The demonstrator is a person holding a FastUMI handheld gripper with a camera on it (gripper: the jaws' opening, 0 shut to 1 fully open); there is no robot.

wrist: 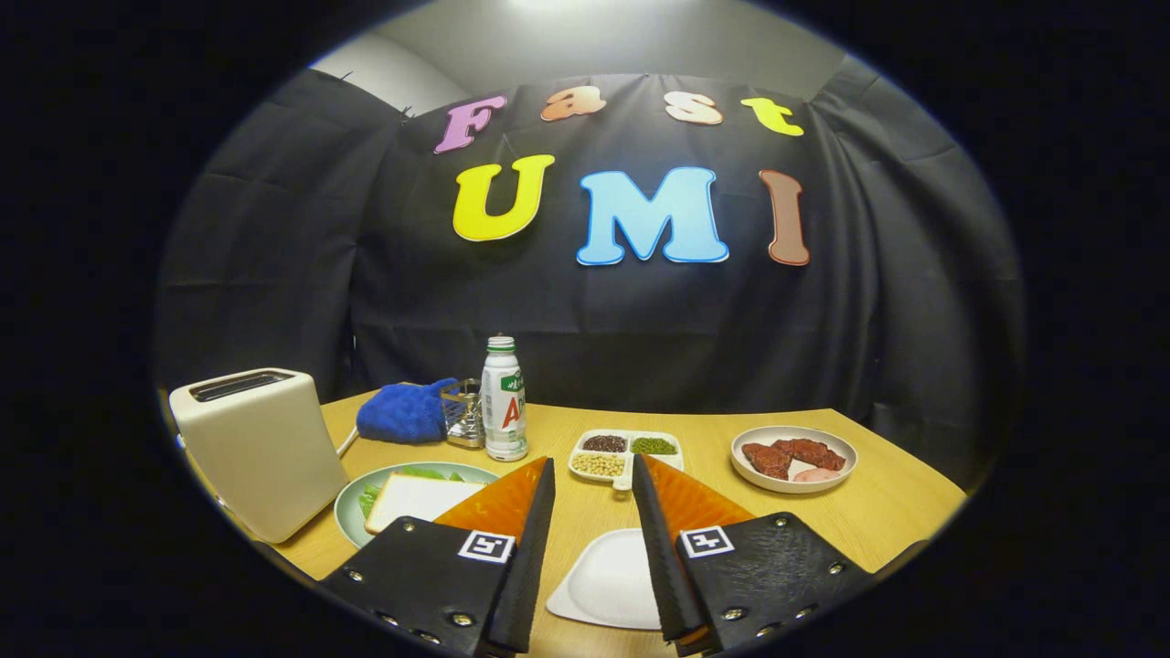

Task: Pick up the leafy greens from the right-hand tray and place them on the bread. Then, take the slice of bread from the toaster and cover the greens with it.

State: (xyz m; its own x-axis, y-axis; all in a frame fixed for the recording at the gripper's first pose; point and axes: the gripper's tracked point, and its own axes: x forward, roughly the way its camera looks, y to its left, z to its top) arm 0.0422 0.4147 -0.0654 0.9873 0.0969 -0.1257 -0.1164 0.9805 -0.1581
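Claw (592,468) fingers apart, gripping nothing; bread (416,499) over greens (422,473) lies just left.

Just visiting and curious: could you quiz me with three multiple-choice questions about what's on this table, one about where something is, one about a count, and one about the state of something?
1. Where is the bottle standing?
A. On the round plate of meat
B. Beside the metal holder and the blue mitt, beyond the green plate
C. On top of the toaster

2. How many sections of the divided dish hold food?
A. One
B. Three
C. Six

3. What are the fingers of the gripper doing?
A. Standing open with nothing between them
B. Clamped on a slice of bread
C. Clamped on the bottle

Answers: 1 B, the bottle stands on the wooden table next to the holder and mitt. 2 B, dark, green and pale fillings sit in separate sections. 3 A, the gap between the fingers shows only the table and a white tray below.
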